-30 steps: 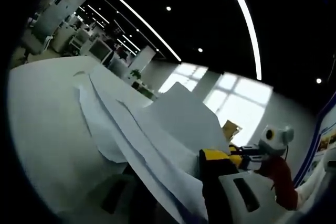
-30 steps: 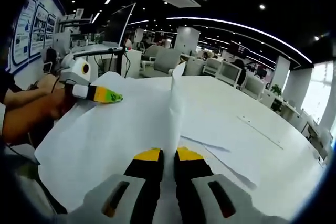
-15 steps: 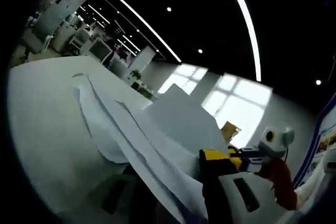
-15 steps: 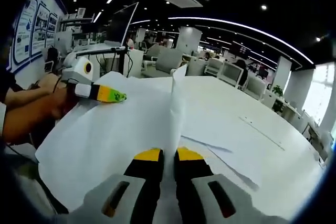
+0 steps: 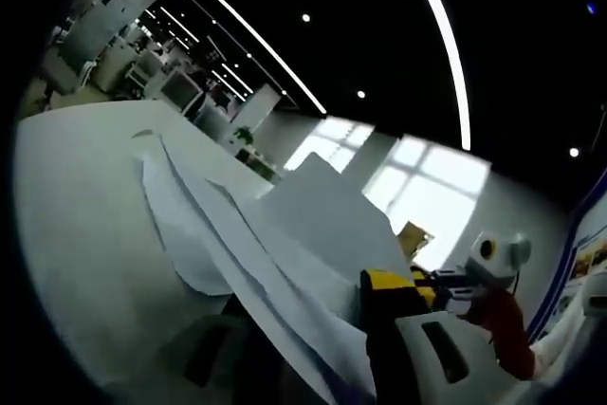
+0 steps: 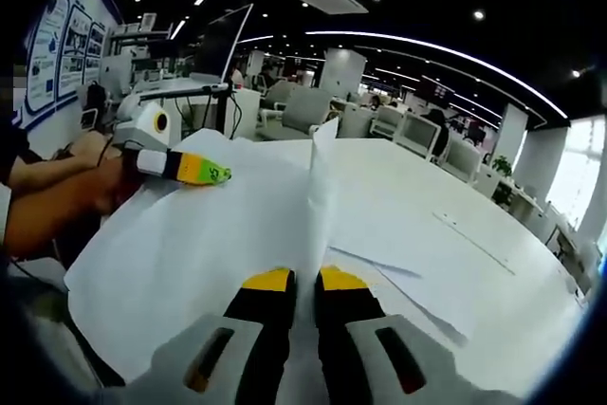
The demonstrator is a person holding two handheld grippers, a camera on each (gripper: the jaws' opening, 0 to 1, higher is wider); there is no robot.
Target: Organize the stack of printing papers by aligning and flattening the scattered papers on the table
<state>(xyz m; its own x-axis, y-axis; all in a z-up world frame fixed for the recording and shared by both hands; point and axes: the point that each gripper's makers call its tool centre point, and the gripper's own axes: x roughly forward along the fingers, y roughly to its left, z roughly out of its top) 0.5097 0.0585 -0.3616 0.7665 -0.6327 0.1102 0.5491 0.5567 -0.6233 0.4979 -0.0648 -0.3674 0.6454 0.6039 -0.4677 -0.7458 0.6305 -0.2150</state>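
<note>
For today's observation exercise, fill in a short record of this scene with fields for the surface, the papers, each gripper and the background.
surface: large white table
papers: loose white printing sheets, overlapping and unaligned, one edge lifted upright
right gripper: yellow-tipped jaws shut on the lifted sheet edge
left gripper: yellow tip at the sheets' far corner; jaw state unclear
background: office chairs, ceiling light strips

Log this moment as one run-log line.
right gripper: shut on paper stack | left gripper: grips stack's far edge | stack: lifted, sheets uneven | table: loose sheet lying flat
</note>
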